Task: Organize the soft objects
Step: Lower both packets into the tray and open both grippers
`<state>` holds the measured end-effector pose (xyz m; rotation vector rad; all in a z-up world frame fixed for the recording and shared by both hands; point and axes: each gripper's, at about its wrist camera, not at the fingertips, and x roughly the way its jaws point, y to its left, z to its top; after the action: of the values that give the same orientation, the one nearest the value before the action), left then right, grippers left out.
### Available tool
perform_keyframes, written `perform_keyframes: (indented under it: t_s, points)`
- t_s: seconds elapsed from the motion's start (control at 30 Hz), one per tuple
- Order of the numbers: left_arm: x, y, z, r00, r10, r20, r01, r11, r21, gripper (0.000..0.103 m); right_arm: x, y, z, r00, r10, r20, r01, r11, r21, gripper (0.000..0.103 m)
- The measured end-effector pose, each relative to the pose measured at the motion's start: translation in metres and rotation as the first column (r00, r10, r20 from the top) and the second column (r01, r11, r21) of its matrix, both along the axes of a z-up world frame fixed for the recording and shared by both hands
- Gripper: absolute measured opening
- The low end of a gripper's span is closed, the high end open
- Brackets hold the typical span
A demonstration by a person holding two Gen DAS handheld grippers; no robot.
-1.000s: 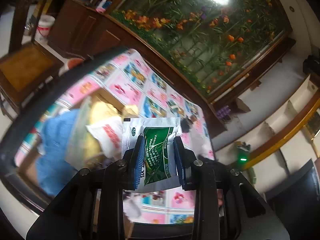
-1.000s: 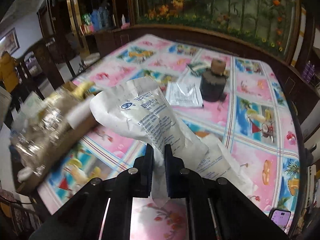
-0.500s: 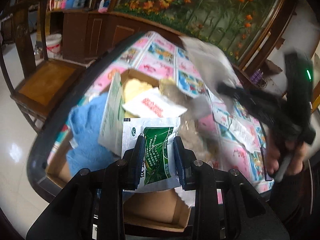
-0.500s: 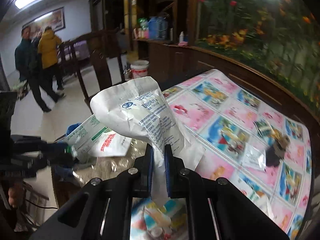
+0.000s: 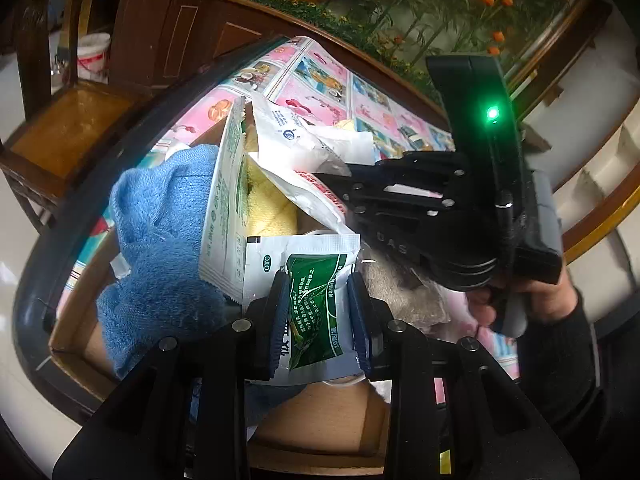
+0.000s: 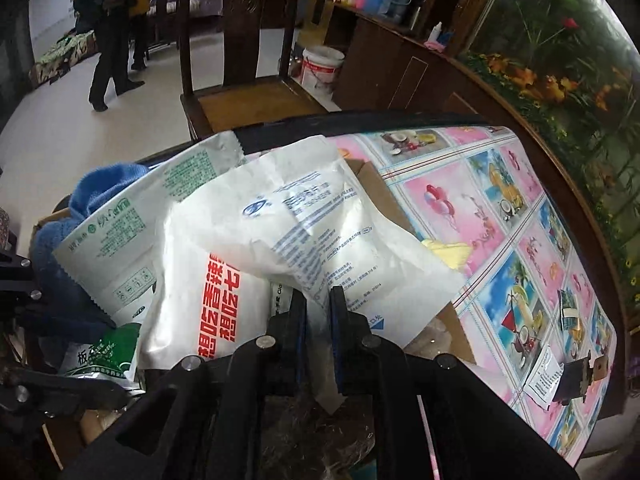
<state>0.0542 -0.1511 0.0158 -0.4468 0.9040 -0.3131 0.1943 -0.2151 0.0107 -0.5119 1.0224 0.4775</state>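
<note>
Left tongs [image 5: 318, 316] clamp a green-and-white sachet [image 5: 308, 280]: flat foil packet, white top band with an OTC mark, green leaf panel, long axis running up from the pads, top edge toward the box [image 5: 320, 440]. It sits over the open cardboard box at the near edge of the desk [image 5: 320, 76].

Right tongs [image 6: 318, 320] nearly closed, pinching the bottom corner of a white pouch [image 6: 320, 228]: crumpled paper-like bag, blue logo and blue print, long axis slanting up-left from the pads, wide end fanned out above the box contents. In the left view the right tongs [image 5: 340, 170] come in from the right, held by a hand [image 5: 532, 300].

Box already holds a blue towel [image 5: 160, 240], a yellow cloth [image 5: 268, 204], a green-print bag [image 6: 120, 240] standing on edge, and a red-lettered bag [image 6: 216, 304] lying under the white pouch.

Far on the desk: small sachet [image 6: 544, 376] beside a dark object [image 6: 580, 372].
</note>
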Motion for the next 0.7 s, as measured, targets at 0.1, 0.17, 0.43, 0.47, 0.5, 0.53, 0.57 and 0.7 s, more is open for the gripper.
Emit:
perform_keyframes:
  t_s: [0.1, 0.17, 0.43, 0.47, 0.5, 0.53, 0.57, 0.7]
  points:
    - [-0.001, 0.003, 0.000, 1.000, 0.002, 0.016, -0.001, 0.999, -0.035, 0.029, 0.004, -0.002, -0.001, 1.000, -0.005, -0.013, 0.006, 1.000, 0.024, 0.011]
    - [-0.004, 0.004, 0.002, 1.000, -0.001, 0.014, 0.002, 0.999, -0.053, 0.034, -0.001, -0.006, 0.004, 1.000, 0.005, -0.004, -0.005, 0.999, 0.046, 0.011]
    - [-0.025, 0.010, 0.018, 0.995, 0.012, 0.102, -0.002, 0.995, -0.100, 0.067, -0.015, -0.040, 0.039, 0.998, -0.047, -0.029, 0.054, 0.958, 0.282, 0.071]
    - [-0.027, 0.011, 0.020, 0.994, 0.014, 0.111, -0.001, 0.993, -0.116, 0.067, -0.018, -0.043, 0.043, 0.998, -0.056, -0.013, 0.057, 0.955, 0.292, 0.071]
    - [-0.030, 0.011, 0.024, 0.991, 0.017, 0.131, 0.000, 0.991, -0.135, 0.067, -0.020, -0.046, 0.047, 0.997, -0.073, 0.001, 0.070, 0.953, 0.293, 0.071]
    - [-0.031, 0.013, 0.025, 0.989, 0.020, 0.146, 0.001, 0.990, -0.140, 0.067, -0.022, -0.051, 0.052, 0.995, -0.096, 0.003, 0.090, 0.941, 0.326, 0.071]
    - [-0.034, 0.012, 0.030, 0.985, 0.023, 0.169, 0.001, 0.991, -0.137, 0.067, -0.023, -0.057, 0.055, 0.994, -0.112, -0.007, 0.107, 0.927, 0.359, 0.071]
    - [-0.044, 0.001, 0.043, 0.976, 0.041, 0.212, -0.021, 0.995, -0.095, 0.067, -0.044, -0.089, 0.062, 0.977, -0.207, -0.058, 0.207, 0.829, 0.519, 0.071]
